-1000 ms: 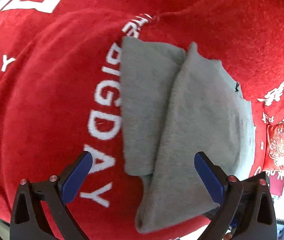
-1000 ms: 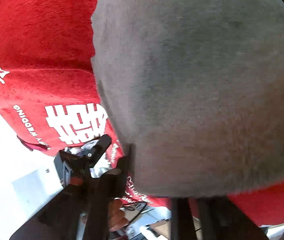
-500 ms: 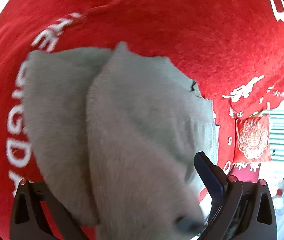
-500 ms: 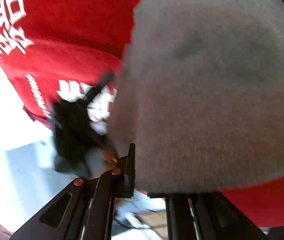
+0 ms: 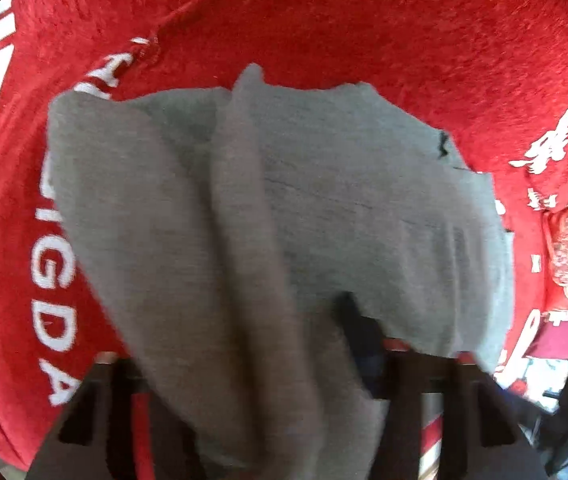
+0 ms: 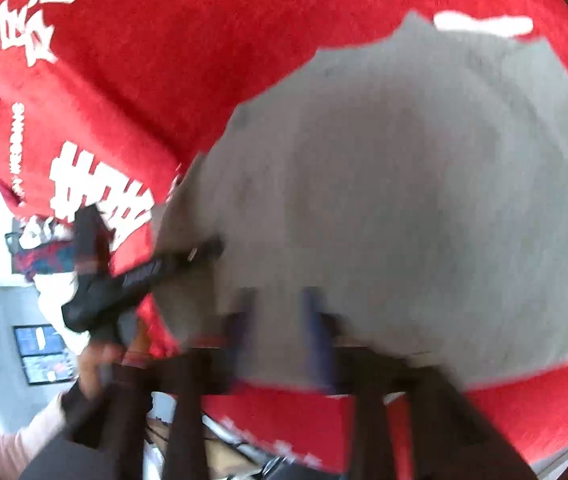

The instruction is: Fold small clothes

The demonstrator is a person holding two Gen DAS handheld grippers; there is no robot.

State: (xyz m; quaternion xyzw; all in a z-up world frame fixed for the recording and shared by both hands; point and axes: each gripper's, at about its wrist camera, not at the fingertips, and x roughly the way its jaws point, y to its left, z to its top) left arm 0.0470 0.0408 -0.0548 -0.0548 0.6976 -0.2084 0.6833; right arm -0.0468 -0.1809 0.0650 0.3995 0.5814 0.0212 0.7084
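Left wrist — grey garment [image 5: 324, 208], red blanket [image 5: 364, 32]

Bright, even daylight throughout; both fisheye views bend hard at their dark rims, and motion blur smears the lower edges.

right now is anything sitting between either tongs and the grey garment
Nothing visible. The grey garment lies on the red blanket with its near edge already between the fingers of the left tongs, whose jaws are closing on it. The right tongs are at its near hem, too blurred to confirm a grip.
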